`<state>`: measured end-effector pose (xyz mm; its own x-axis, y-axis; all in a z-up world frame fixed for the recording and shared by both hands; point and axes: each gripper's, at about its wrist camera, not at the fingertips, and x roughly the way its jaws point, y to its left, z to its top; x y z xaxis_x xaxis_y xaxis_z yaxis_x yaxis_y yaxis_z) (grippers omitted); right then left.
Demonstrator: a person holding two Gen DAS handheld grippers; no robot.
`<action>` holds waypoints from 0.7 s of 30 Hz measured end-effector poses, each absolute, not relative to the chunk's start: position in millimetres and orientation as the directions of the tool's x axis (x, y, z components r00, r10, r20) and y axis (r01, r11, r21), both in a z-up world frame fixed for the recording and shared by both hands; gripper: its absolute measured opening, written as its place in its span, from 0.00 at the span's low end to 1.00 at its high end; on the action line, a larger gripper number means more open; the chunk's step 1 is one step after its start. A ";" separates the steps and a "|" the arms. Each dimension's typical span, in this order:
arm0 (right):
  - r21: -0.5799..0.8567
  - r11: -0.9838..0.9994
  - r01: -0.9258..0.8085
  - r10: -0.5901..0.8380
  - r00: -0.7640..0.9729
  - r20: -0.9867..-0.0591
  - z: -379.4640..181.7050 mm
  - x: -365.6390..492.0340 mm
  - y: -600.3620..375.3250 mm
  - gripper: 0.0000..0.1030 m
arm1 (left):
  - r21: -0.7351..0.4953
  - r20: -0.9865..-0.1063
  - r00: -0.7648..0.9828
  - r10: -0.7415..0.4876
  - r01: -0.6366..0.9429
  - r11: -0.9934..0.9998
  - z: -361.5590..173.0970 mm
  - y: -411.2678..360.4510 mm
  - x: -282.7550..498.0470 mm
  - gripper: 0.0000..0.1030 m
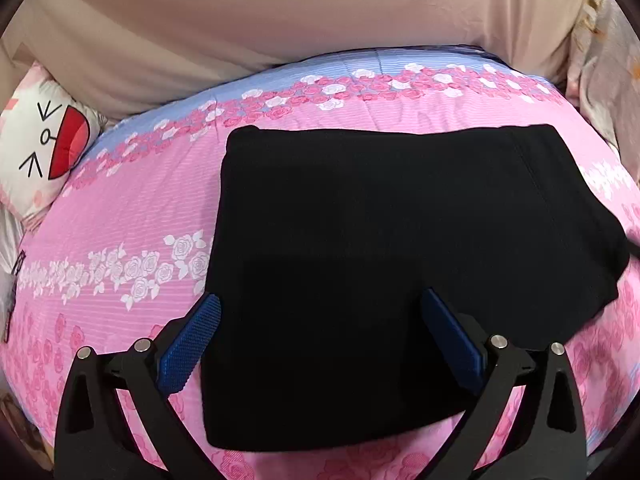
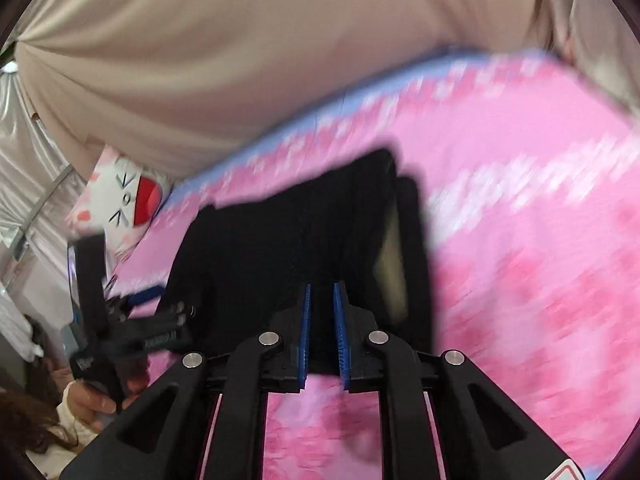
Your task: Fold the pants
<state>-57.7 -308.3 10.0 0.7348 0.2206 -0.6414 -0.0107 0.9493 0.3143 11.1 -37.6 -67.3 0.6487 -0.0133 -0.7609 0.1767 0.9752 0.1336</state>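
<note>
The black pants [image 1: 380, 260] lie folded into a rectangle on the pink rose-print bed cover [image 1: 120, 220]. My left gripper [image 1: 320, 304] is open, its blue pads [image 1: 188, 344] spread wide over the near left part of the pants, holding nothing. In the blurred right wrist view, my right gripper [image 2: 322, 292] has its blue pads close together on a fold of the pants [image 2: 280, 240] and lifts that edge off the bed. The left gripper [image 2: 156, 296] shows at the left there, held by a hand [image 2: 92, 400].
A white cartoon-face pillow [image 1: 44, 148] lies at the bed's left edge. A beige curtain [image 1: 280, 20] hangs behind the bed. A flowered cloth [image 1: 612, 80] sits at the right. Pink cover [image 2: 540, 280] spreads right of the pants.
</note>
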 end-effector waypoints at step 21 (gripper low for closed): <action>0.211 0.930 -0.299 0.354 0.584 -0.730 -14.2 0.3 -304.6 0.33 | 0.078 -0.776 0.630 -0.034 0.150 0.986 -74.1 -27.7 12.3 0.96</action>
<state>0.3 -304.6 -14.2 0.5843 0.3540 -0.7303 -0.2993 0.9304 0.2115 12.3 -27.7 -74.1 0.6302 -0.0344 -0.7757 0.1503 0.9855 0.0784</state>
